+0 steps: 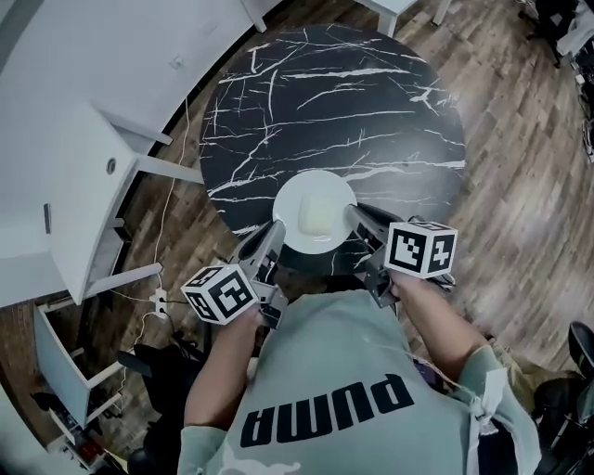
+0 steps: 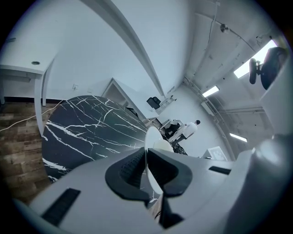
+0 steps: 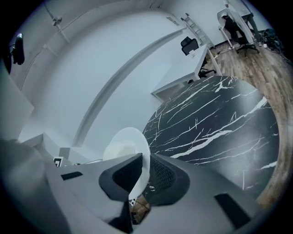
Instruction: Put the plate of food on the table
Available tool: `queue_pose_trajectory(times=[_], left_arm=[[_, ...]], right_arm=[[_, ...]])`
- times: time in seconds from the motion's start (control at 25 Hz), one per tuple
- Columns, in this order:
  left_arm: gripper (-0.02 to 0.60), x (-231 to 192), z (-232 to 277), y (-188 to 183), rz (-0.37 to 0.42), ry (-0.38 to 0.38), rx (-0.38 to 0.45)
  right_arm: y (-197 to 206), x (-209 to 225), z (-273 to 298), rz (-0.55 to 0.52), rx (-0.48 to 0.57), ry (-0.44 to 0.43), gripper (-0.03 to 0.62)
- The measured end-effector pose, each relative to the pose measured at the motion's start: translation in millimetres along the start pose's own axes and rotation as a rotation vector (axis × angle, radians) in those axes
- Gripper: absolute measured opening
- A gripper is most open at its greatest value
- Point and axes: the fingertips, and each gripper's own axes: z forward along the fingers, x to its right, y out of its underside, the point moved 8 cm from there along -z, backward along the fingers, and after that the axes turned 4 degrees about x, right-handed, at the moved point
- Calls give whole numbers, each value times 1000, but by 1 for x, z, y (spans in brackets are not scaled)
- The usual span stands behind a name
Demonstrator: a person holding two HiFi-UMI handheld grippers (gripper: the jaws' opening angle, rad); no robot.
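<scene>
A white plate (image 1: 315, 211) with a pale lump of food (image 1: 316, 218) hangs over the near edge of the round black marble table (image 1: 334, 102). My left gripper (image 1: 276, 228) is shut on the plate's left rim, my right gripper (image 1: 354, 213) on its right rim. In the left gripper view the plate (image 2: 150, 137) runs edge-on between the dark pads (image 2: 130, 168). The right gripper view shows the plate (image 3: 128, 146) clamped between the pads (image 3: 162, 173), with the table (image 3: 215, 123) beyond.
A white desk (image 1: 56, 186) stands to the left of the table, with cables and a power strip (image 1: 158, 301) on the wood floor below it. A white table leg (image 1: 394, 11) is at the far edge. Office chairs (image 3: 236, 23) stand far off.
</scene>
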Motion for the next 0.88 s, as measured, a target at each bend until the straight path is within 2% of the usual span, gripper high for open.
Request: queue_pose_trajectory(times=[0.2, 0.44, 0.88], left_arm=[[28, -24, 38, -6, -6, -11, -47], [30, -56, 83, 8, -16, -20, -143], [43, -115, 150, 42, 67, -69, -324]], right_arm=[[-10, 21, 19, 12, 7, 53, 52], [-1, 62, 39, 89, -5, 125, 52], [26, 123, 75, 113, -10, 271, 52]])
